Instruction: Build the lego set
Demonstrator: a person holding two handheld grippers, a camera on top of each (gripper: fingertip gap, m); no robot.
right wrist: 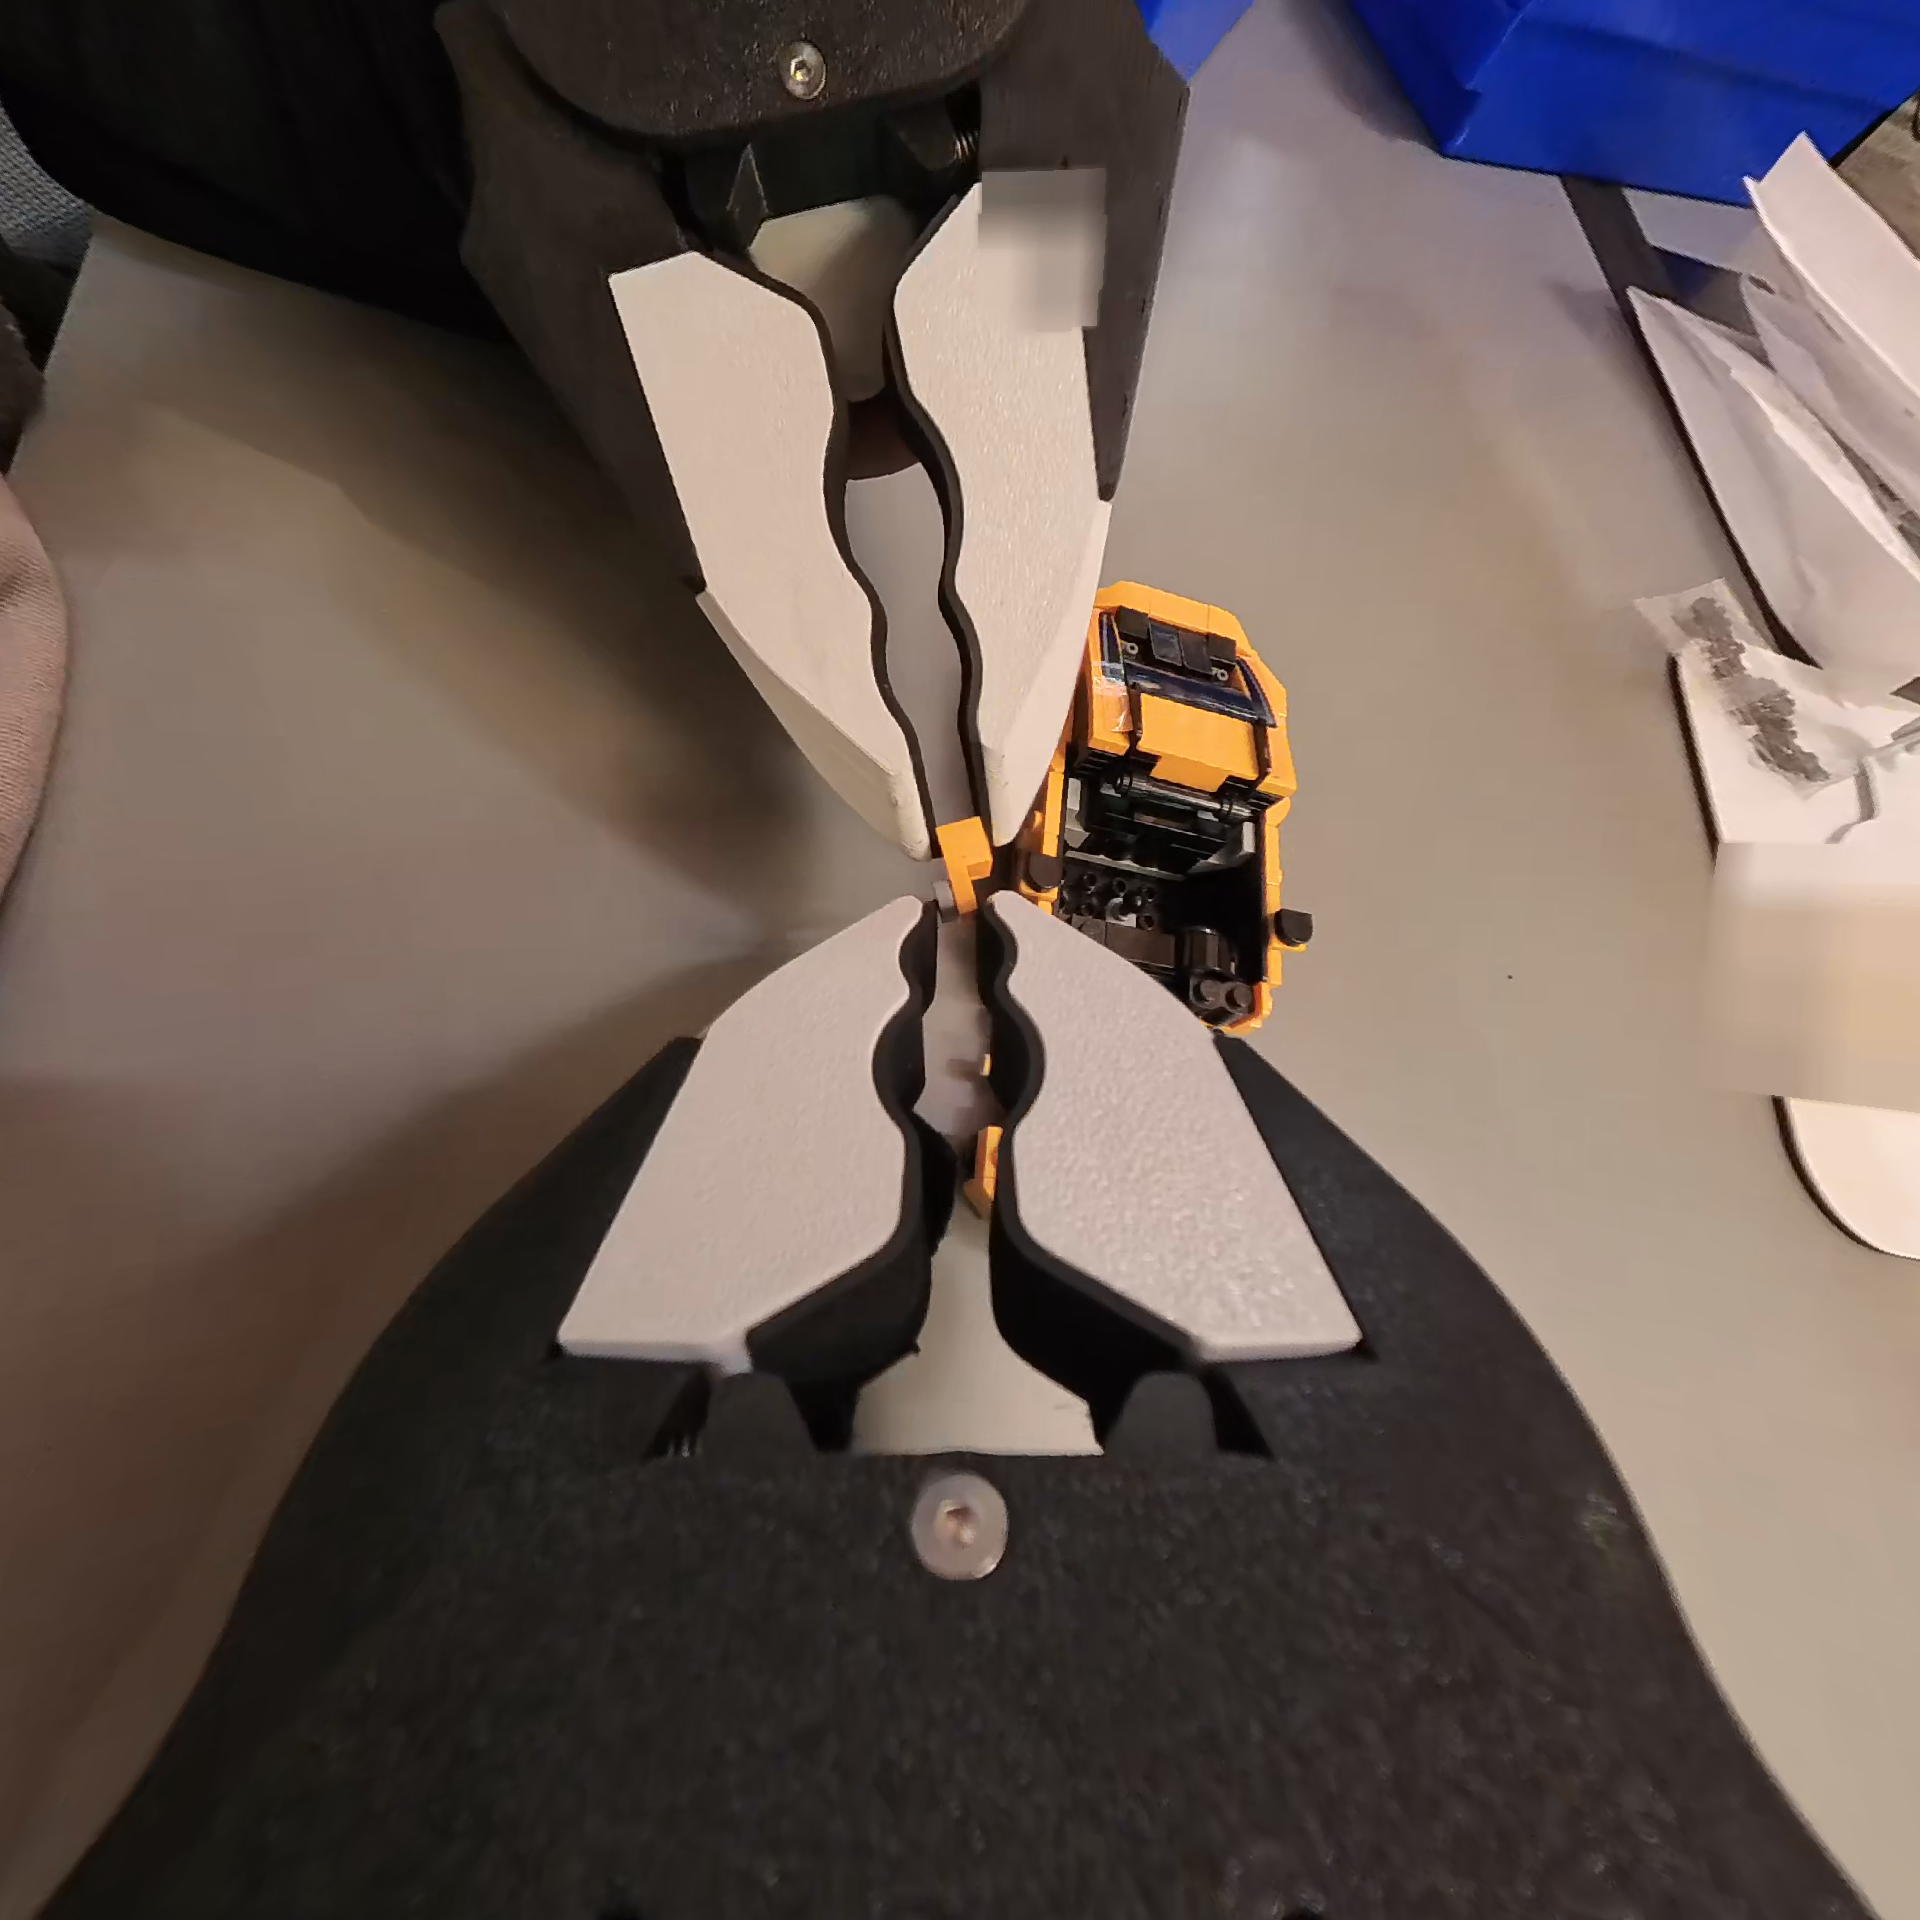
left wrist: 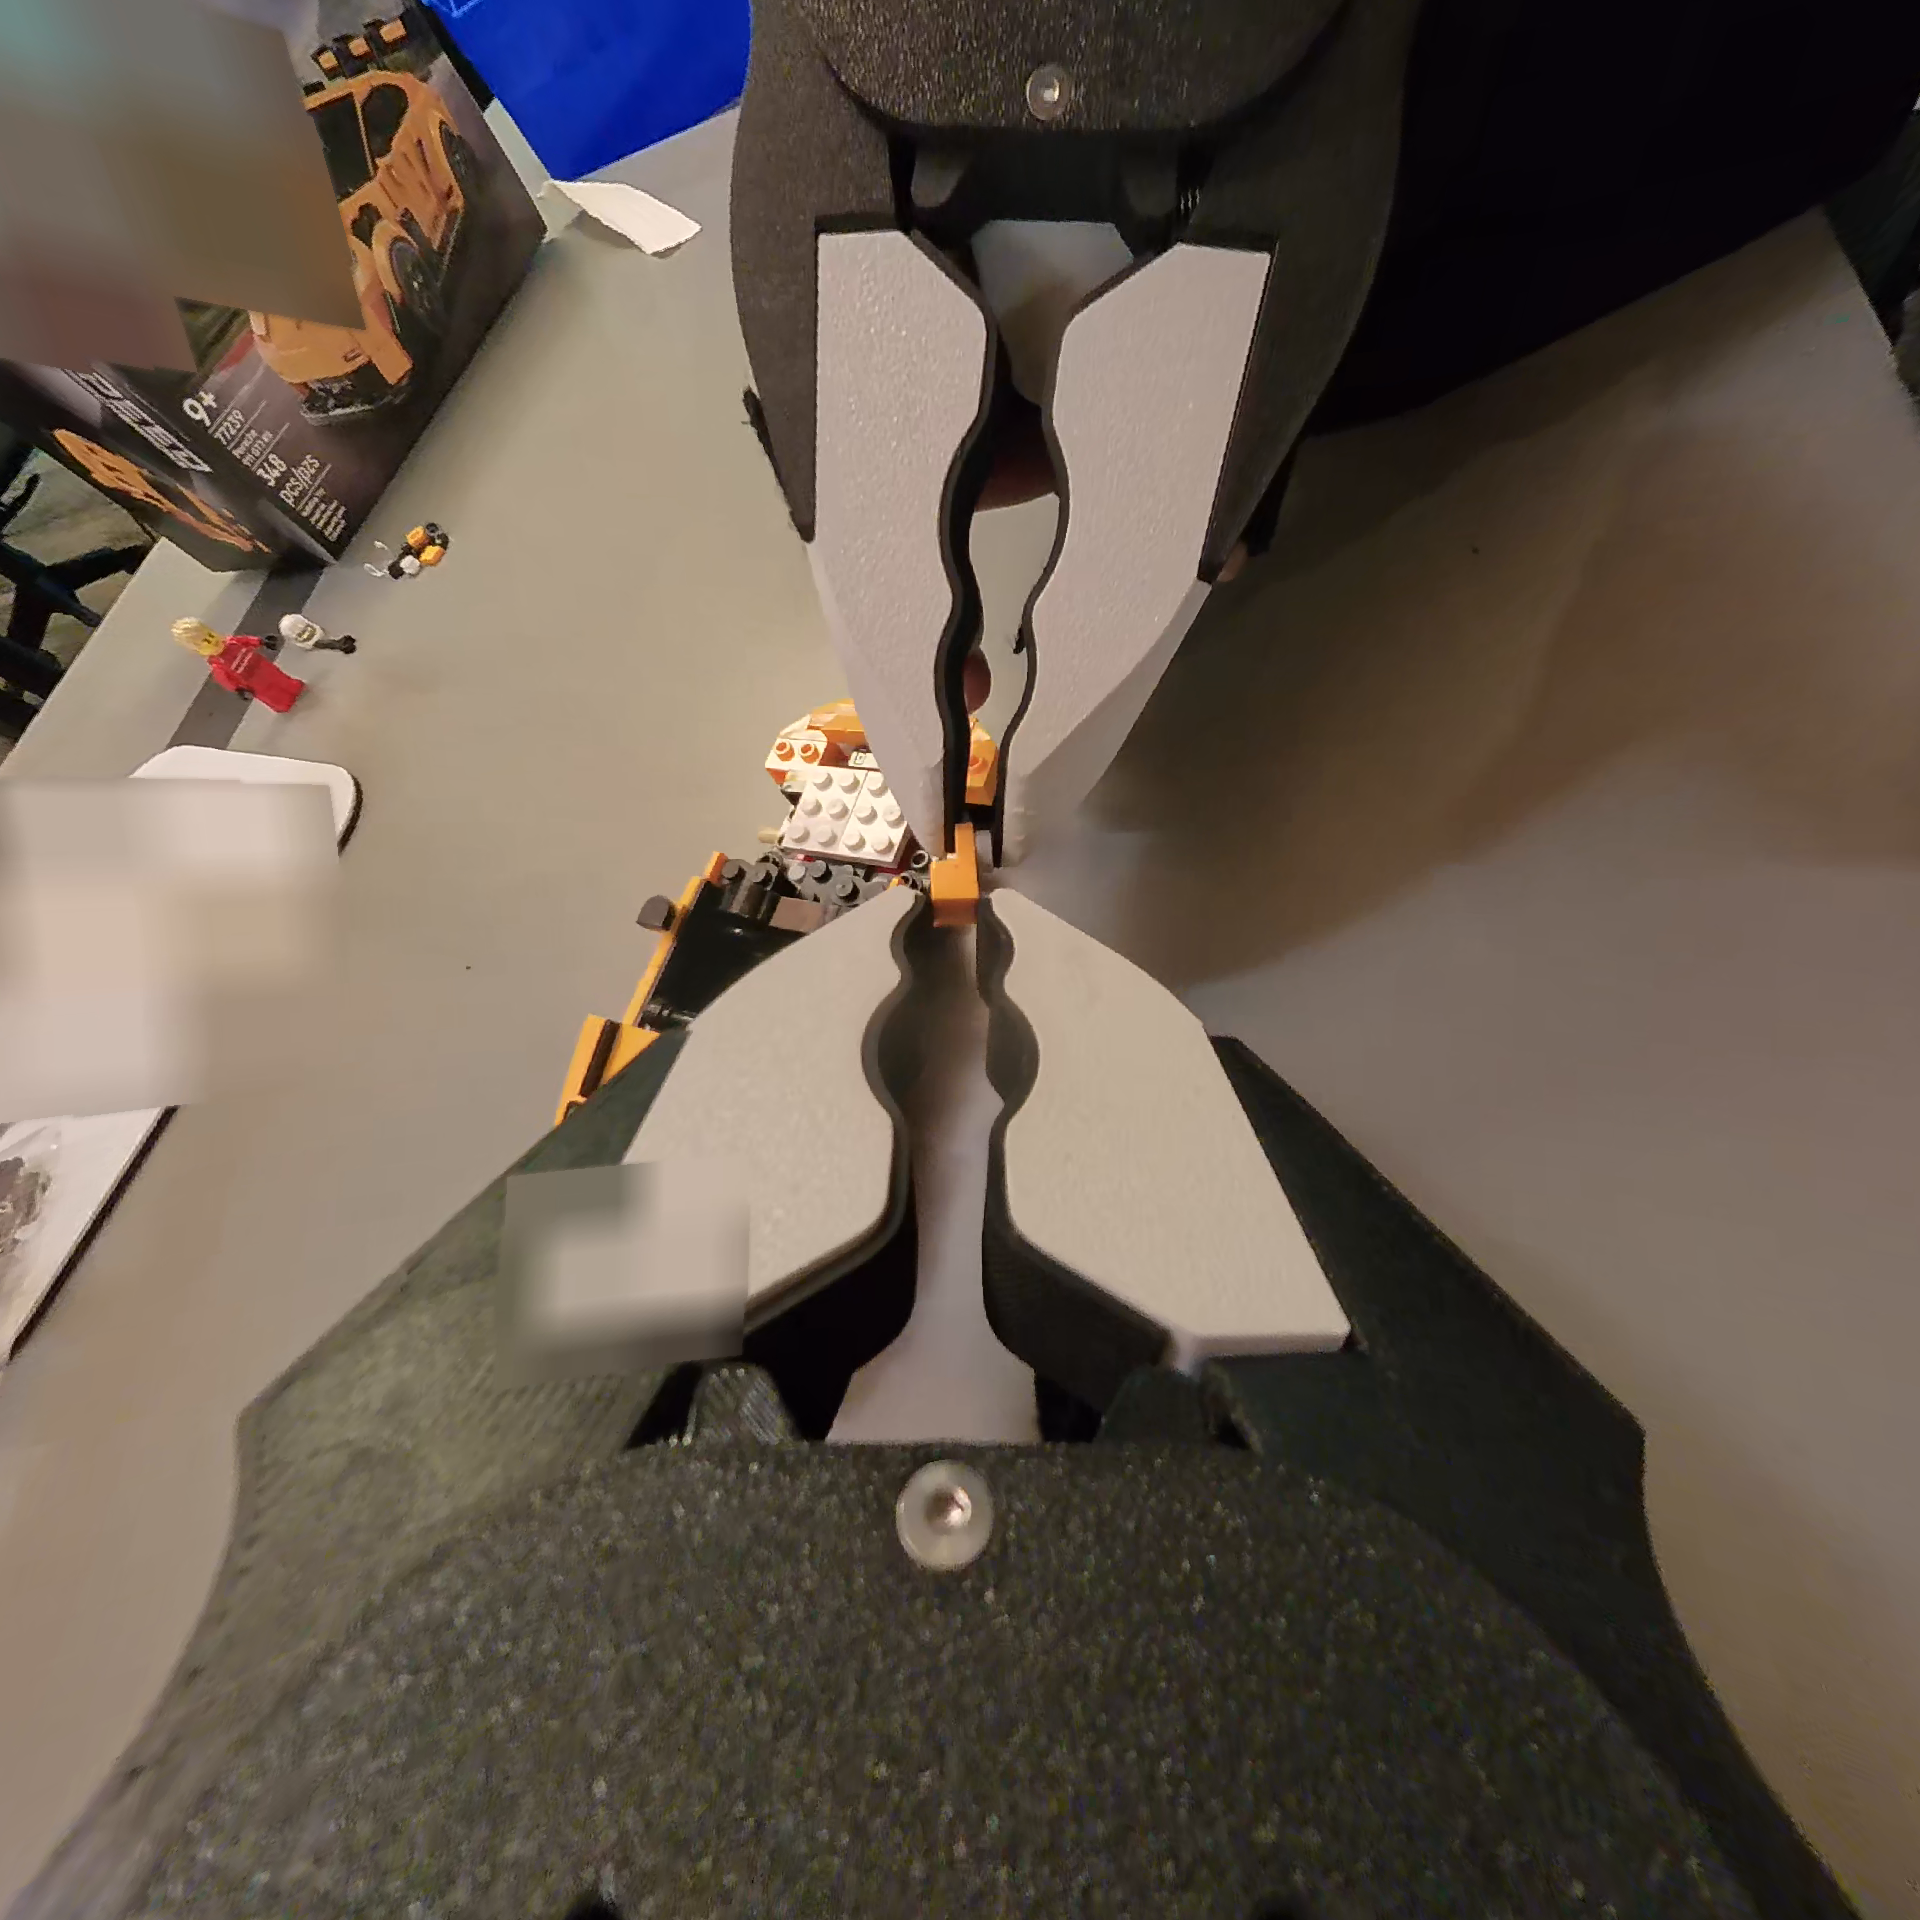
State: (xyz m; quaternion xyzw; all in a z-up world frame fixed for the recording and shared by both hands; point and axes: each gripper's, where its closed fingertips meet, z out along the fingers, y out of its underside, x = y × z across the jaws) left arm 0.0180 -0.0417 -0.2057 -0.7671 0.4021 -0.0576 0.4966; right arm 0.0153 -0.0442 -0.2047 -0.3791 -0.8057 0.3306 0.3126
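A small orange lego piece (left wrist: 954,885) is held in the air between the two grippers, which meet tip to tip. My left gripper (left wrist: 952,912) is shut on its near end. My right gripper (left wrist: 975,837) comes from the top and is shut on its far end. In the right wrist view the same orange piece (right wrist: 962,858), with a tiny grey part on it, sits between my right gripper (right wrist: 960,912) and the left gripper (right wrist: 956,831). The partly built orange and black lego car (right wrist: 1184,790) lies on the grey table just beside and below them; it also shows in the left wrist view (left wrist: 800,852).
The lego set box (left wrist: 395,343) stands at the far left, with a red minifigure (left wrist: 244,665) and tiny loose parts (left wrist: 421,551) before it. Paper bags and a parts bag (right wrist: 1766,644) lie at the right. A blue bin (right wrist: 1610,73) stands behind. The tips of both grippers are at nearly the same place. The red minifigure (left wrist: 244,665) is about 35 cm from both grippers' fingertips.
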